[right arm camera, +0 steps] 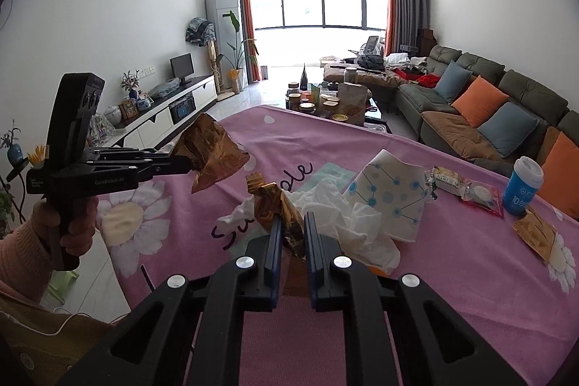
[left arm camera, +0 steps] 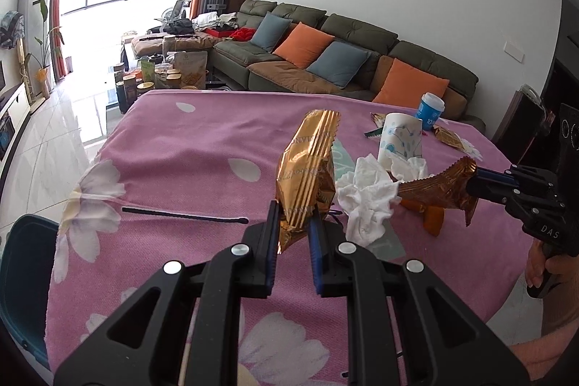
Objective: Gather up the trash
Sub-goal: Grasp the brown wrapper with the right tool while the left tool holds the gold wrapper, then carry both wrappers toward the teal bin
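Observation:
My left gripper [left arm camera: 294, 216] is shut on a gold foil wrapper [left arm camera: 307, 165] and holds it upright above the pink flowered tablecloth [left arm camera: 181, 147]; it also shows in the right wrist view [right arm camera: 213, 151]. My right gripper [right arm camera: 289, 228] is shut on a second gold wrapper [right arm camera: 278, 205], seen in the left wrist view [left arm camera: 441, 185], just over crumpled white tissues [left arm camera: 365, 198]. A squashed dotted paper cup [right arm camera: 391, 194] lies behind the tissues. More wrappers [right arm camera: 466, 187] and a flat gold packet [right arm camera: 535, 234] lie at the right.
A blue paper cup [right arm camera: 523, 187] stands near the table's right edge. A black stick [left arm camera: 184, 216] lies on the cloth at the left. A dark bin [left arm camera: 21, 277] stands by the table's left edge. A sofa [left arm camera: 343, 56] and a cluttered coffee table [right arm camera: 333, 104] stand beyond.

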Action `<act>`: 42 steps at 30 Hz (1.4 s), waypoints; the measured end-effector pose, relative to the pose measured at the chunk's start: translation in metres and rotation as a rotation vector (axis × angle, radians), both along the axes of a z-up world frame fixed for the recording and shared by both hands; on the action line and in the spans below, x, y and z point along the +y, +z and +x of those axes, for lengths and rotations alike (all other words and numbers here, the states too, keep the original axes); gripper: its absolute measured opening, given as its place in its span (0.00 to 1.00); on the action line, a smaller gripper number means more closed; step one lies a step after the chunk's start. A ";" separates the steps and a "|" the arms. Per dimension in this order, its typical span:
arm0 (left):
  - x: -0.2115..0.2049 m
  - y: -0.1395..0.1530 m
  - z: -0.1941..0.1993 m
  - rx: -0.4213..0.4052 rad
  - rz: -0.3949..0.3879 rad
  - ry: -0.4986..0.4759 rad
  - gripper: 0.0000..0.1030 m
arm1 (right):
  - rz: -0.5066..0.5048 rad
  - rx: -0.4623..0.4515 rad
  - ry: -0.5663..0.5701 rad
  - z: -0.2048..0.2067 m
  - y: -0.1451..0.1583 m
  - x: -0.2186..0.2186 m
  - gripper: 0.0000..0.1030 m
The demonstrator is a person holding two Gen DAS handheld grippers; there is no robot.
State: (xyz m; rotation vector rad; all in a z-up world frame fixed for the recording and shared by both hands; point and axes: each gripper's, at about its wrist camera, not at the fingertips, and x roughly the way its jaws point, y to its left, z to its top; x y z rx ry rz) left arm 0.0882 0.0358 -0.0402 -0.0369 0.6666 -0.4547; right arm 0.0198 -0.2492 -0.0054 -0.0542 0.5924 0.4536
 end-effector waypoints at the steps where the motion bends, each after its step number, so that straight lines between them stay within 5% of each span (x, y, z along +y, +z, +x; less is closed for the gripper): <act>1: 0.003 0.001 -0.003 -0.004 -0.001 0.006 0.15 | 0.012 -0.001 0.005 -0.001 0.002 0.001 0.10; 12: 0.035 0.012 -0.031 -0.036 -0.005 0.063 0.15 | 0.085 -0.009 0.062 0.001 0.016 0.022 0.10; 42: 0.157 0.013 -0.075 -0.028 -0.005 0.334 0.15 | 0.157 0.055 0.361 0.047 0.016 0.172 0.10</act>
